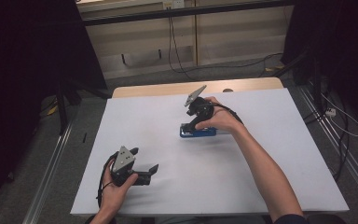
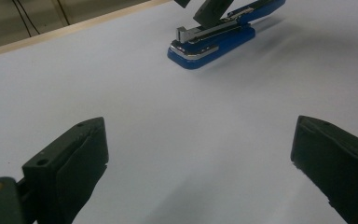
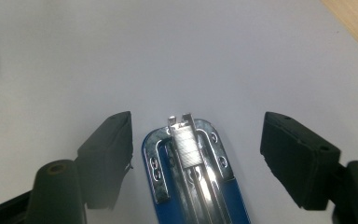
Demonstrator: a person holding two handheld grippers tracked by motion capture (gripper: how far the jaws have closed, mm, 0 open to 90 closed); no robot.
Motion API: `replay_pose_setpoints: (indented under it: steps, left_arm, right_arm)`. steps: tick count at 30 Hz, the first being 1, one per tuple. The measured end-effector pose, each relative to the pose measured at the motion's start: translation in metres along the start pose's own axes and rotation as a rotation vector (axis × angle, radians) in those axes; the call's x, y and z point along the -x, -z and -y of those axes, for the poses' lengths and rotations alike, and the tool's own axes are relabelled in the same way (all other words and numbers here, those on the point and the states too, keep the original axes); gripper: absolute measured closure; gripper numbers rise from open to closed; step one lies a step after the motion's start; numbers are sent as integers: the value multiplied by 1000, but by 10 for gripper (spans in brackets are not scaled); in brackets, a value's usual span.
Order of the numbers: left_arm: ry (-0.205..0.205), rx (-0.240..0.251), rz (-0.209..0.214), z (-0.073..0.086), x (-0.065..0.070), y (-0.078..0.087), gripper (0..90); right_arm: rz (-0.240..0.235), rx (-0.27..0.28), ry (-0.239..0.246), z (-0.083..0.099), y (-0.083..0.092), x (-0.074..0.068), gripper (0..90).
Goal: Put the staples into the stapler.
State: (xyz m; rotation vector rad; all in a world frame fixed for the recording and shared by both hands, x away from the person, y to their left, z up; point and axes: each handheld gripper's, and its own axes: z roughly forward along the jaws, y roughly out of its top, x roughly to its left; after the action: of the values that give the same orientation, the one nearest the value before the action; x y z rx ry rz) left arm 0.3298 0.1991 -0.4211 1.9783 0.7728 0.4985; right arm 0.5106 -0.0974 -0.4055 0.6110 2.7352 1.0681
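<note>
A blue stapler (image 1: 197,132) with a metal magazine lies on the white table top (image 1: 261,154), right of the middle. My right gripper (image 1: 192,125) points down over it, held by the person's right hand. In the right gripper view the stapler's nose (image 3: 186,149) sits between the two black pads (image 3: 112,154), which stand apart from its sides, so the right gripper (image 3: 196,119) is open. My left gripper (image 1: 144,159) rests near the front left, open and holding nothing. In the left gripper view the left gripper (image 2: 198,135) faces the stapler (image 2: 209,44) across bare white surface.
A wooden strip (image 1: 168,88) runs along the table's far edge. Beyond it are a grey floor, a pale wall and hanging cables (image 1: 172,42). Dark stands and rails (image 1: 51,172) flank both sides of the table.
</note>
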Motion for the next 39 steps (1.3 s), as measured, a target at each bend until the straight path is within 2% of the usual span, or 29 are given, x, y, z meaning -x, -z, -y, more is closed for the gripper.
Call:
replay_pose_setpoints:
  steps: [5,10,13,19,21,23,26,29,32,39]
  left_arm:
    - [6,1,-4,0,-1,0,41]
    - [9,2,-2,0,-1,0,41]
    - [13,5,-2,0,-2,0,41]
    - [16,12,-2,0,-1,1,41]
    - [17,9,-2,0,-1,1,41]
    - [20,-5,-20,0,-2,0,41]
    - [41,-6,-20,1,-4,0,41]
    - [40,-1,-20,1,-5,1,41]
    - [39,8,-26,1,-5,2,41]
    - [38,9,-32,1,-5,2,41]
  right_arm:
    - [27,28,-29,2,2,-3,158]
    - [54,61,-77,6,5,-4,94]
    - [76,63,-74,8,7,-6,52]
    - [130,87,-109,11,13,-8,61]
    - [157,100,-136,12,15,-11,71]
    - [188,115,-157,13,17,-14,73]
    - [222,145,-175,15,20,-16,73]
    - [227,159,-190,18,22,-18,69]
    - [202,161,-195,23,23,-20,69]
    - [229,183,-239,36,28,-22,61]
